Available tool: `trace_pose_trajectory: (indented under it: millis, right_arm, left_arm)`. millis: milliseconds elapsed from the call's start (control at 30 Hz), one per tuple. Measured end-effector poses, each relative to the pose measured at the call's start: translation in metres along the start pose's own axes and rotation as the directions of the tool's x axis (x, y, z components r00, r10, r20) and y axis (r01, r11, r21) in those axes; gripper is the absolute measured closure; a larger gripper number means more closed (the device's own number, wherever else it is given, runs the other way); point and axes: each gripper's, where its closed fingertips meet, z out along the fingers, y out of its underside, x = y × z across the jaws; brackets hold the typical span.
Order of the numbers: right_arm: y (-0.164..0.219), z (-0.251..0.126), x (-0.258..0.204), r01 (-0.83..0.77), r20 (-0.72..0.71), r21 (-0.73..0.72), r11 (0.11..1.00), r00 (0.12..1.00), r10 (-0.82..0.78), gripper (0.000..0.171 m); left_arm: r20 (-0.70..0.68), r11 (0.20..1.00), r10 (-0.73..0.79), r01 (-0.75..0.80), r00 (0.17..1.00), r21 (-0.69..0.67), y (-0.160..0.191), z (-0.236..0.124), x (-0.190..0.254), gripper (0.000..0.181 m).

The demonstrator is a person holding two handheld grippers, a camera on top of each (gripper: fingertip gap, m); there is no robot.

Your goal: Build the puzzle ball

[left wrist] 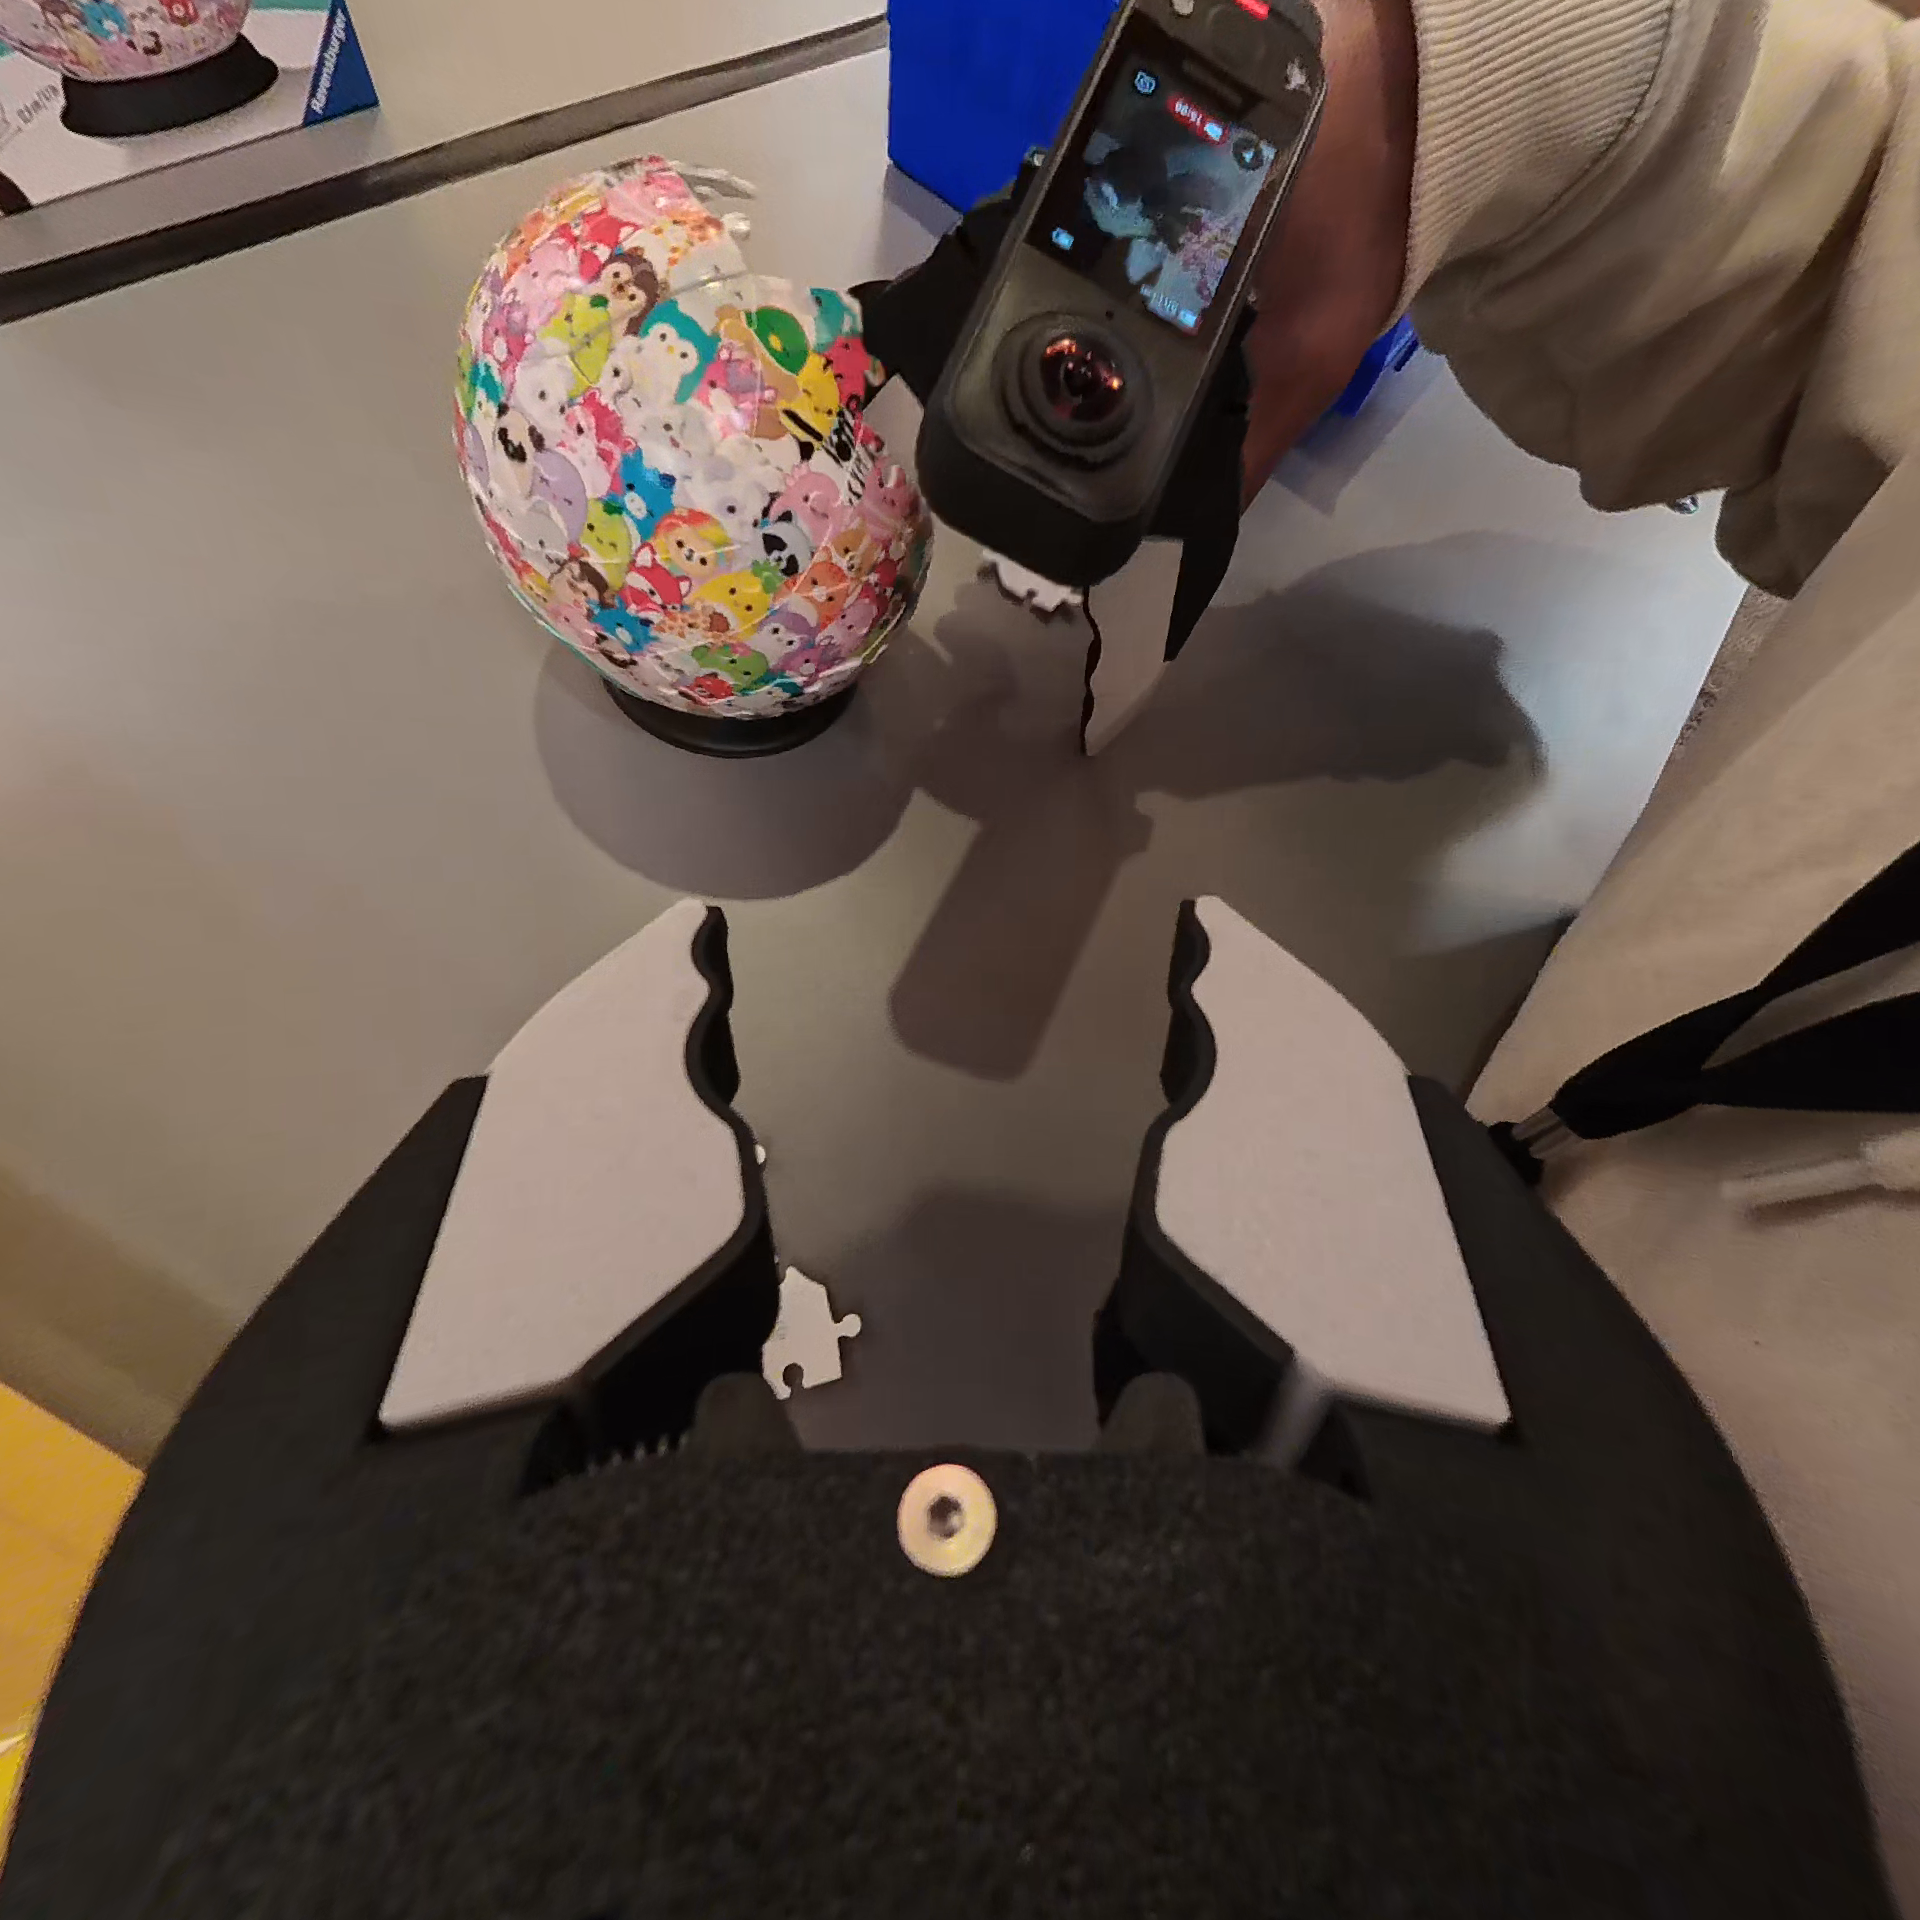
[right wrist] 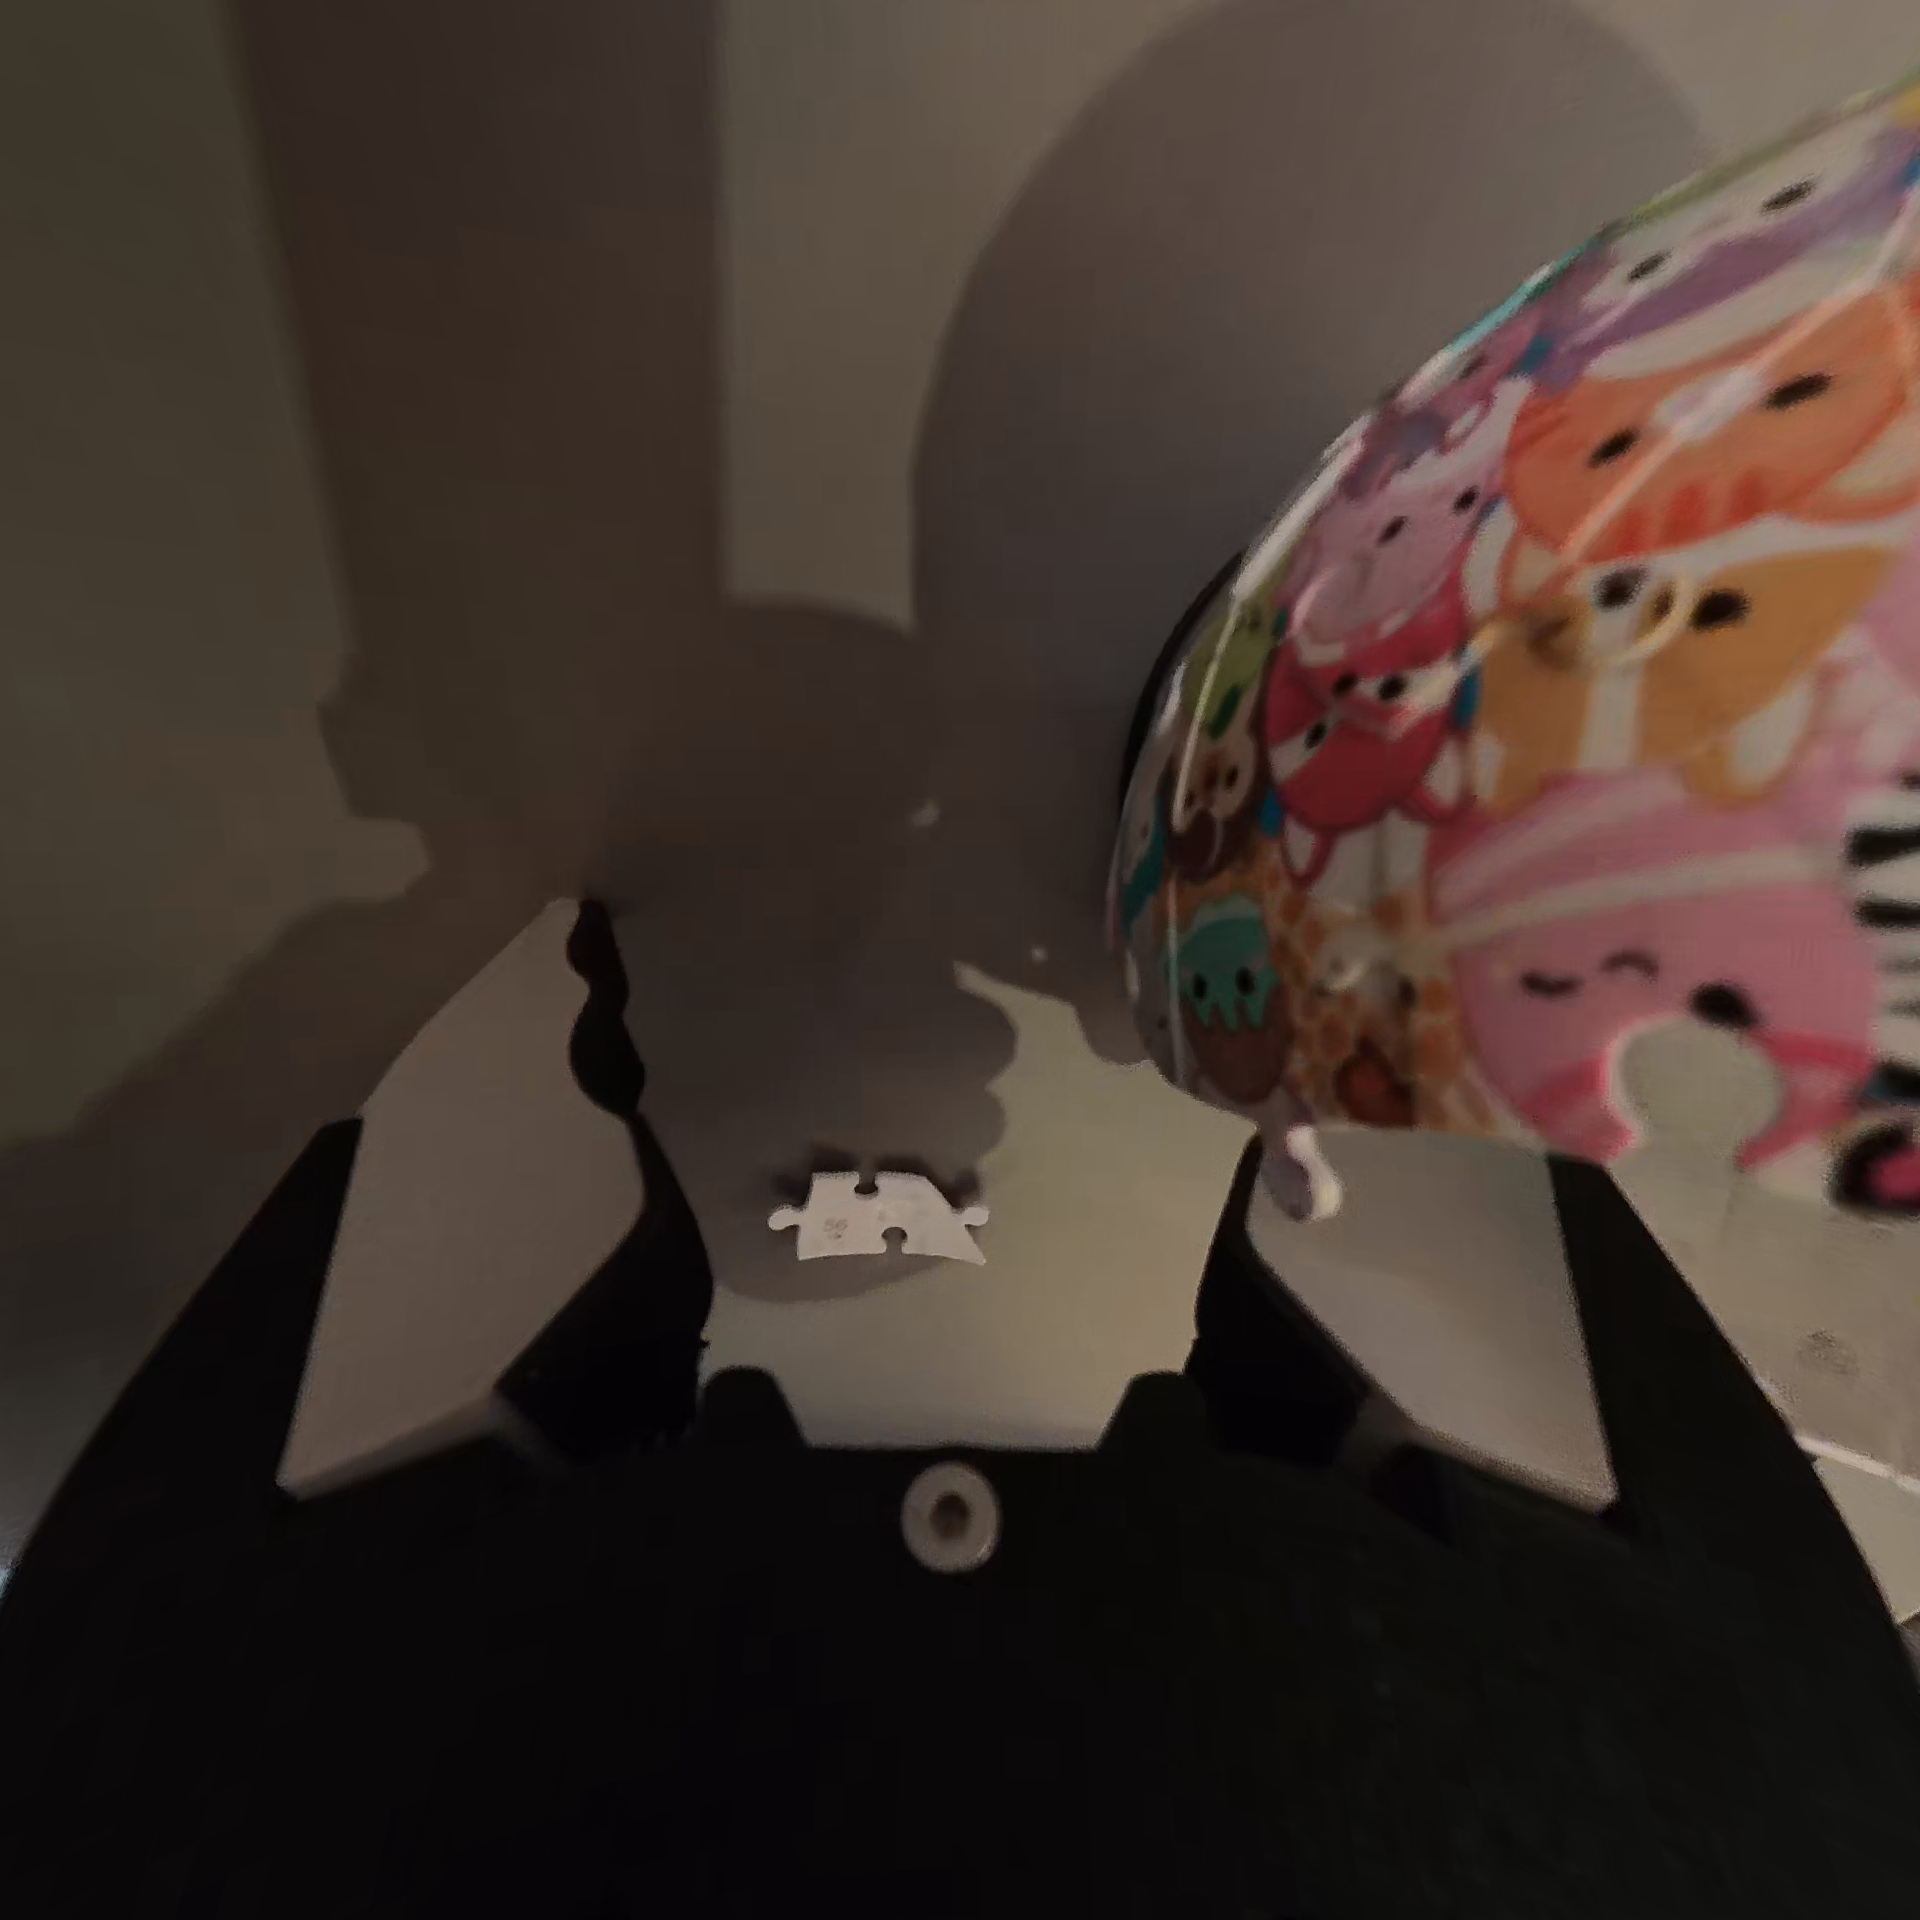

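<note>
The colourful puzzle ball (left wrist: 686, 447) stands on a black ring stand (left wrist: 727, 722) on the grey table; its upper right edge looks jagged. My left gripper (left wrist: 951, 914) is open and empty, hovering in front of the ball. A white puzzle piece (left wrist: 810, 1335) lies face down on the table, deep between its fingers by the left one. My right gripper (right wrist: 779, 945) is open and close above another white face-down piece (right wrist: 878, 1221), which lies between its fingers. The ball (right wrist: 1558, 727) fills the right of that view, in front of the right finger.
The right gripper's camera body (left wrist: 1112, 291) and a person's cream sleeve (left wrist: 1621, 260) are to the right of the ball. A blue box (left wrist: 987, 94) stands behind, the puzzle's carton (left wrist: 156, 94) at the far left. A yellow surface (left wrist: 52, 1507) is at lower left. About 20 cm separates my left fingertips from my right. The left gripper is farther from the puzzle's carton (left wrist: 156, 94), some 45 cm, than the right, some 30 cm.
</note>
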Motion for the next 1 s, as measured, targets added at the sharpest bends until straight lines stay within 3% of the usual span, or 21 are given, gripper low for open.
trace_pose_trajectory:
  millis: [533,667,1000]
  right_arm:
    - [-0.005,-0.002,-0.003,-0.013,-0.009,0.003,1.0,1.0,0.013,0.05]
    - [-0.012,-0.018,-0.009,-0.014,-0.025,0.114,0.993,1.0,0.017,0.06]
    - [-0.008,0.001,-0.012,-0.017,0.014,0.081,0.997,1.0,0.016,0.046]
  left_arm:
    - [-0.005,1.0,-0.008,0.008,1.0,0.002,0.0,-0.004,0.0,0.101]
    - [-0.009,1.0,-0.012,0.012,1.0,0.002,-0.001,-0.003,0.0,0.101]
    - [-0.011,1.0,-0.011,0.011,1.0,-0.009,-0.001,0.0,0.001,0.101]
